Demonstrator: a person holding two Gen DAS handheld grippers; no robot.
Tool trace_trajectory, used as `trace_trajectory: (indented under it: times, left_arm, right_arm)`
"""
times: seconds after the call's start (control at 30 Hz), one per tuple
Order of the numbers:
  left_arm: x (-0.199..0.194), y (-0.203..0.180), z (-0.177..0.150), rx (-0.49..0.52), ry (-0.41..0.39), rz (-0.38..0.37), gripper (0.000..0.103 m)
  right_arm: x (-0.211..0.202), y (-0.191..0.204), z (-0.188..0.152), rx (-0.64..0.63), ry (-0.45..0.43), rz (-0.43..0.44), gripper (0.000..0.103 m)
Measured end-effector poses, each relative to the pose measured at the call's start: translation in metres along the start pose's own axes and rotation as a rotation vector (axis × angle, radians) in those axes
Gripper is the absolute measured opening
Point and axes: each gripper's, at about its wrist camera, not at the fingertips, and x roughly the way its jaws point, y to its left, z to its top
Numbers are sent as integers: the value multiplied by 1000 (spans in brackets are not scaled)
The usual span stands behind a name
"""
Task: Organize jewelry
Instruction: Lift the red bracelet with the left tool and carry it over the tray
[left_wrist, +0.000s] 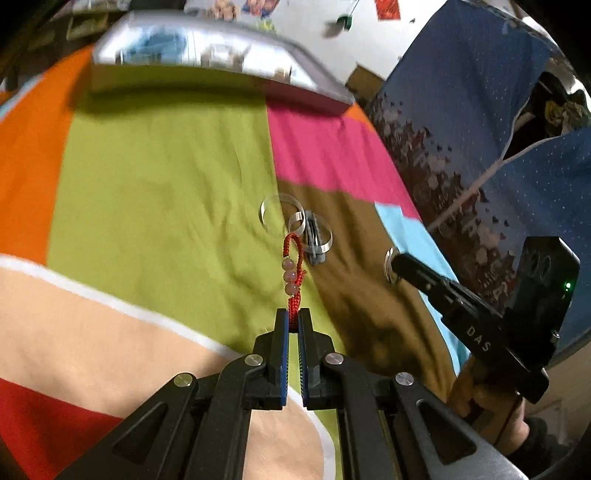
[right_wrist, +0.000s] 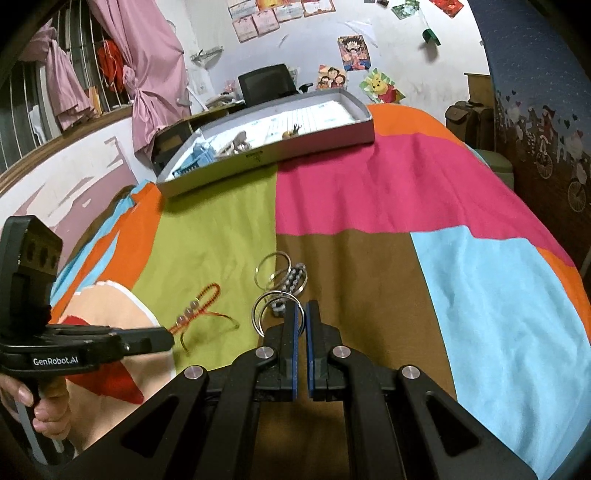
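Left gripper (left_wrist: 293, 319) pinches a braided red cord bracelet (left_wrist: 293, 273) with three round pinkish beads. Right gripper (right_wrist: 301, 314) clamps thin silver bangles (right_wrist: 267, 312); more metal rings (right_wrist: 275, 271) lie on the patchwork cloth (right_wrist: 369, 192).

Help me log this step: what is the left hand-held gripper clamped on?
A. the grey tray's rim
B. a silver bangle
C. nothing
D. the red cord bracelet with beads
D: the left hand-held gripper is shut on the red cord bracelet, whose pale beads hang just past its tips.
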Motion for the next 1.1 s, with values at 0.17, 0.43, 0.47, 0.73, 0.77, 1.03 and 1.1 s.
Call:
trace_trajectory:
  times: [0.17, 0.43, 0.47, 0.73, 0.77, 1.03, 1.1]
  left_arm:
    - [-21, -3, 33, 27, -126, 42, 5]
    - [-49, 14, 126, 24, -285, 89, 5]
    - [-49, 17, 137, 24, -299, 99, 5]
    - [-23, 46, 209, 44, -335, 153, 5]
    - [-15, 50, 216, 50, -328, 164, 5]
    - [26, 67, 238, 49, -266, 187, 5]
    - [34, 69, 237, 46, -249, 196, 5]
  right_arm:
    - [-2, 4, 23, -24, -17, 2, 4]
    - [11, 13, 106, -95, -44, 7, 4]
    - [15, 15, 116, -102, -45, 7, 4]
    - [77, 40, 199, -159, -31, -2, 4]
    - [85, 42, 204, -159, -26, -5, 4]
    - [143, 53, 218, -196, 20, -42, 4]
    - [150, 53, 216, -203, 28, -47, 4]
